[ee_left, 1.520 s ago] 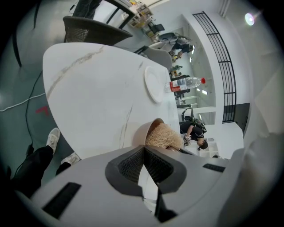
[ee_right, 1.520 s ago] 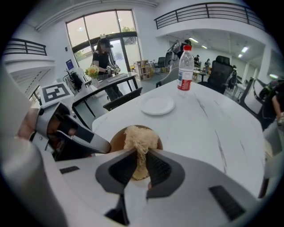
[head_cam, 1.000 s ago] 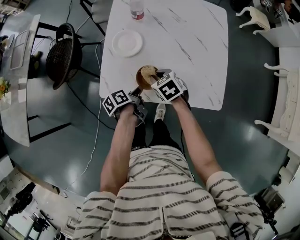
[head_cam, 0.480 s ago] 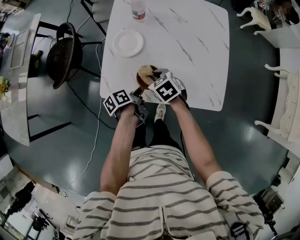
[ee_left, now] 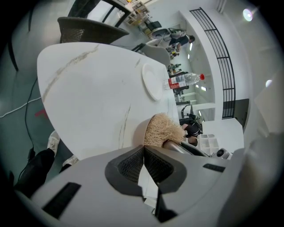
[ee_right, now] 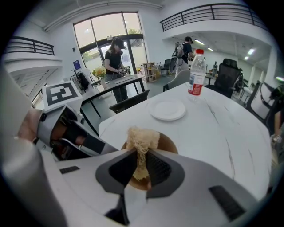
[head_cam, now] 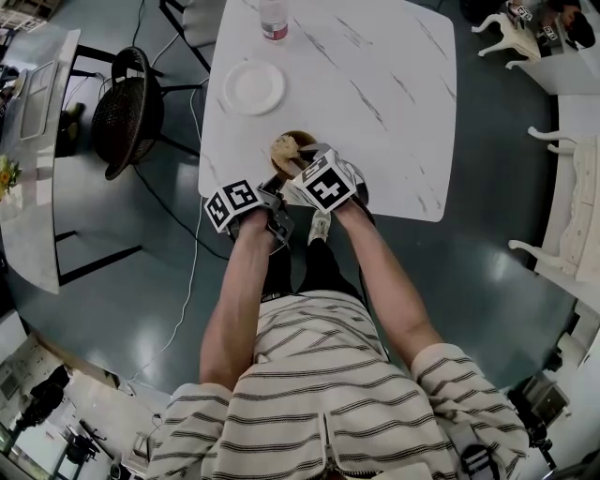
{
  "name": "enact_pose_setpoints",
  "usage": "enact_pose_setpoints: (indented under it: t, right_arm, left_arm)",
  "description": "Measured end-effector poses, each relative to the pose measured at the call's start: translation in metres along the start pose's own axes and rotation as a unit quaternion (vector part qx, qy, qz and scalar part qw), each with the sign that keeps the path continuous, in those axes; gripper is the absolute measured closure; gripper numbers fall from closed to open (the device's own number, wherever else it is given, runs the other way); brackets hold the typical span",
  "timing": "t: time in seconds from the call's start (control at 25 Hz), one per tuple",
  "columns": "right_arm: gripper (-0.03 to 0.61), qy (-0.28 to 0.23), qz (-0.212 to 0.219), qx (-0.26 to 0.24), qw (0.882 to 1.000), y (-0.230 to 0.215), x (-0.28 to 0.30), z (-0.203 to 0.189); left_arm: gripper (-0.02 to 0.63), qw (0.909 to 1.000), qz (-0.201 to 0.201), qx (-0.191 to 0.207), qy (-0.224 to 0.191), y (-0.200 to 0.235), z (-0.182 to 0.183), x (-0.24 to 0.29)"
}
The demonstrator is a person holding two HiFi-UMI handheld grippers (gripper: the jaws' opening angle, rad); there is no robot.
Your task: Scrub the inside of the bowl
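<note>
Bowl (head_cam: 305, 141) sits at the near edge of the table (head_cam: 375, 94), well short of the plate (head_cam: 255, 86) and bottle (head_cam: 274, 19). Left gripper (ee_left: 144, 148) has its jaws pressed almost together on the bowl's near rim. Right gripper (ee_right: 142, 153) reaches over the bowl, jaws clamped tight on a pale fibrous scrubber (ee_right: 142, 138), whose free end sticks out past the jaw tips and hangs inside the bowl

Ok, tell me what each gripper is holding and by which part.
Right gripper: the fibrous scrubber, pinched at its lower end, its tuft over the bowl. Left gripper: fingers shut at the bowl's near rim, apparently clamping it.
</note>
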State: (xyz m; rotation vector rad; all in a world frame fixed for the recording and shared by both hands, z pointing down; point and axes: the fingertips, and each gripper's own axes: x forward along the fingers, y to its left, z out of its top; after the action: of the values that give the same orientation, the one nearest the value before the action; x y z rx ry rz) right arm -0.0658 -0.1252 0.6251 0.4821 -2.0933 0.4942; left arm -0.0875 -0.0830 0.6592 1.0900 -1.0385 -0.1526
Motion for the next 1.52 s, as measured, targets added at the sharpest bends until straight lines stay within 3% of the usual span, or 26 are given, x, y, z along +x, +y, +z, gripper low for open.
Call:
enact_pose_setpoints:
  t: [0.48,0.96,1.24,1.52]
  right_arm:
    - [0.509,0.022,-0.013,-0.037,0.999,0.003,-0.005,-0.009]
    - [0.508,0.035,-0.053,-0.089,0.994,-0.012,-0.011,-0.023]
    - [0.508,0.003,-0.077,-0.094,0.993,-0.024,-0.012,-0.016]
    - [0.508,-0.041,-0.073,-0.09,0.992,-0.017,-0.018,-0.005]
  left_arm:
    - [0.606,1.0,0.003,-0.002,-0.006,0.0,0.0,0.0]
    - [0.606,0.9999,0.007,-0.005,-0.012,-0.001,0.0,0.0]
    - [0.606,0.9999,0.006,-0.005,-0.013,-0.001,-0.001,0.0]
    - [0.604,0.9998,-0.003,-0.014,-0.013,-0.001,0.0,0.0]
